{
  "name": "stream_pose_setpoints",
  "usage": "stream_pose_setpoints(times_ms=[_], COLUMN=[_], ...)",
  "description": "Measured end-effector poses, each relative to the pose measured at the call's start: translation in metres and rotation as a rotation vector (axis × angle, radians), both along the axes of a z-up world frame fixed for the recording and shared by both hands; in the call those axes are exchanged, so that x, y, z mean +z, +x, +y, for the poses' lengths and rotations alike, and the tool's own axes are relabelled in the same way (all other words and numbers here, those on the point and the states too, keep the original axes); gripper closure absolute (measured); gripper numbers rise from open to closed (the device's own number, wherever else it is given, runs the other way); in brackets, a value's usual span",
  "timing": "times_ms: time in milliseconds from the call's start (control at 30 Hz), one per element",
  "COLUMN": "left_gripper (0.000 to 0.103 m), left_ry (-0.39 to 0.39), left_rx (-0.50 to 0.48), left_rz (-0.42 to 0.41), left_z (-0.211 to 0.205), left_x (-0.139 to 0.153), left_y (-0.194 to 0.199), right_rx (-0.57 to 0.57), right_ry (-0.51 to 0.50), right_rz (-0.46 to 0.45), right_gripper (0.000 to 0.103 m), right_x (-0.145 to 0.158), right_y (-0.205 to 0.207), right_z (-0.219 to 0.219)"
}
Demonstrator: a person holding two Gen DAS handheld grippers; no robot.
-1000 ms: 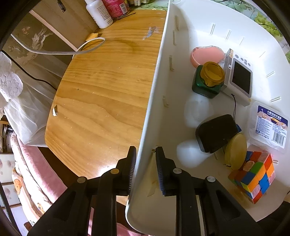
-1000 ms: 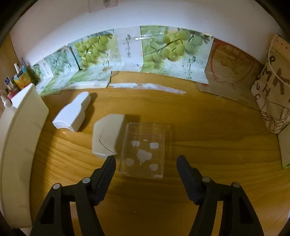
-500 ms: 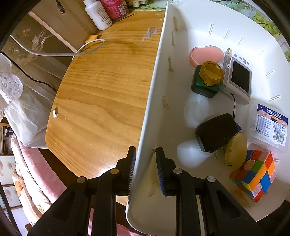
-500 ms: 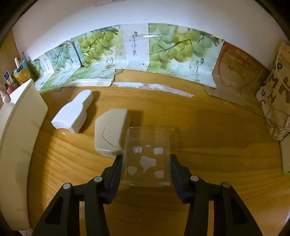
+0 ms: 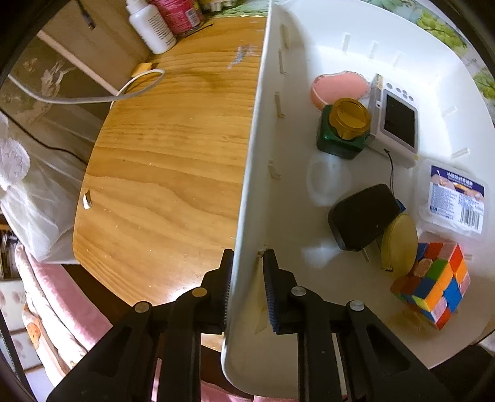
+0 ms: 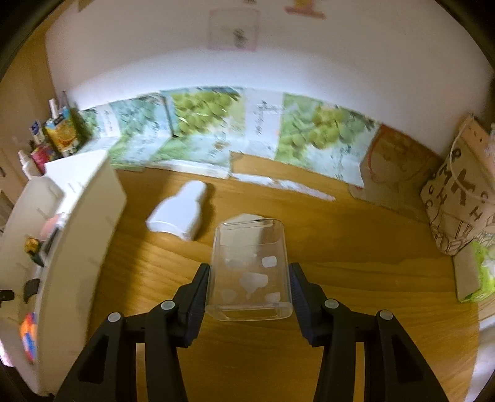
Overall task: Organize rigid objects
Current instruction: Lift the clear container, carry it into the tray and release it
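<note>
In the left wrist view a white bin (image 5: 309,46) stands on the wooden table (image 5: 173,154). It holds a pink dish (image 5: 340,86), a green jar with a gold lid (image 5: 343,126), a small screen device (image 5: 399,120), a black object (image 5: 362,216) and a colour cube (image 5: 433,287). My left gripper (image 5: 247,278) points down astride the bin's near wall, its jaws closing on it. My right gripper (image 6: 249,278) is shut on a clear plastic box (image 6: 249,263), held above the table. The bin (image 6: 83,210) lies to its left.
On the table beyond the clear box are a white bottle-shaped piece (image 6: 179,210) and a pale box (image 6: 244,216), mostly hidden. Grape-printed cartons (image 6: 201,123) line the back. A paper bag (image 6: 458,191) and a green tissue box (image 6: 476,278) stand at the right. Bottles (image 5: 151,24) sit by the bin.
My right gripper's fingers closed on the clear box and lifted it off the table, and the view rose. The left gripper stayed on the bin's wall, its jaws slightly narrower.
</note>
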State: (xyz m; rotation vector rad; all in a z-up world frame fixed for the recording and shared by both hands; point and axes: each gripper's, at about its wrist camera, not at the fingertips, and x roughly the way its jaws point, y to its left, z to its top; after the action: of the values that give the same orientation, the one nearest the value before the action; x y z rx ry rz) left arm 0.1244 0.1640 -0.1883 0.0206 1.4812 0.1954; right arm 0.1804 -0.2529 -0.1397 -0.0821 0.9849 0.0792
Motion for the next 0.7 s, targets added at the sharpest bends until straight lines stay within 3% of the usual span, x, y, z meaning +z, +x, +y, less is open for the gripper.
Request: stream_pose_setpoints(times_ms=[367,700], left_gripper=[0.091,0.097], left_ry=[-0.03,-0.079], left_rx=[-0.149,-0.345], left_rz=[0.024,0.022], left_z=[-0.003,-0.007], left_x=[-0.001,-0.001], left_y=[0.0,-0.006], right_rx=[0.145,0.251], right_ry=[0.02,0.058], right_rz=[-0.069,-0.078], right_gripper=[0.053,0.053], right_x=[0.057,0.072], right_y=[-0.032,-0.062], right_z=[0.097,0.187])
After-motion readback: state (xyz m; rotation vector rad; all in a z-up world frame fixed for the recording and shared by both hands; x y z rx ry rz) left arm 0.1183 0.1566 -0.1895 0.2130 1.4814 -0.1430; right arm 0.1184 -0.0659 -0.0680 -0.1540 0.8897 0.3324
